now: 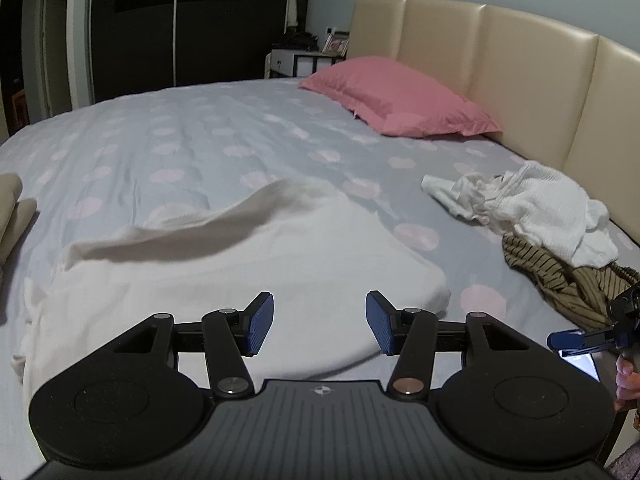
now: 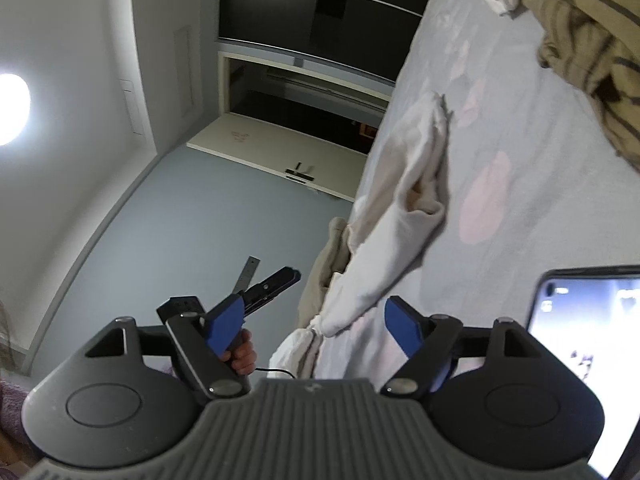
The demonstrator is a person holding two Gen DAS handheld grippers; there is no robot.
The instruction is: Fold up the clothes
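Two grippers show here, and neither has hold of anything. The left gripper (image 1: pixel 320 322) hangs over the near part of a white garment (image 1: pixel 248 264), its blue pads (image 1: pixel 261 322) standing well apart with only the cloth below showing in the gap. That garment lies spread on the dotted grey bedsheet (image 1: pixel 192 136), one edge of it lifted and blurred in a long fold across the middle. The right gripper (image 2: pixel 318 326) is rolled onto its side (the bed runs up the right of its view and the ceiling light sits at the left), and its jaws stand wide, nothing pressed between them; a corner of the white garment (image 2: pixel 400 208) hangs just beyond the fingertips without touching them. In the left wrist view the right gripper's blue tip (image 1: pixel 568 340) peeks in at the right edge, beside a lit phone (image 1: pixel 584 364) lying on the bed.

Further out, a heap of unfolded clothes sits near the headboard (image 1: pixel 520 52): a crumpled white piece (image 1: pixel 532 204) on top of a tan striped garment (image 1: pixel 560 276). A pink pillow (image 1: pixel 400 96) rests against the headboard, well apart from the heap. At the far left edge lies some beige folded cloth (image 1: pixel 16 208). Behind the bed stand a dark wardrobe (image 1: pixel 160 28) and a small bedside table (image 1: pixel 300 60).
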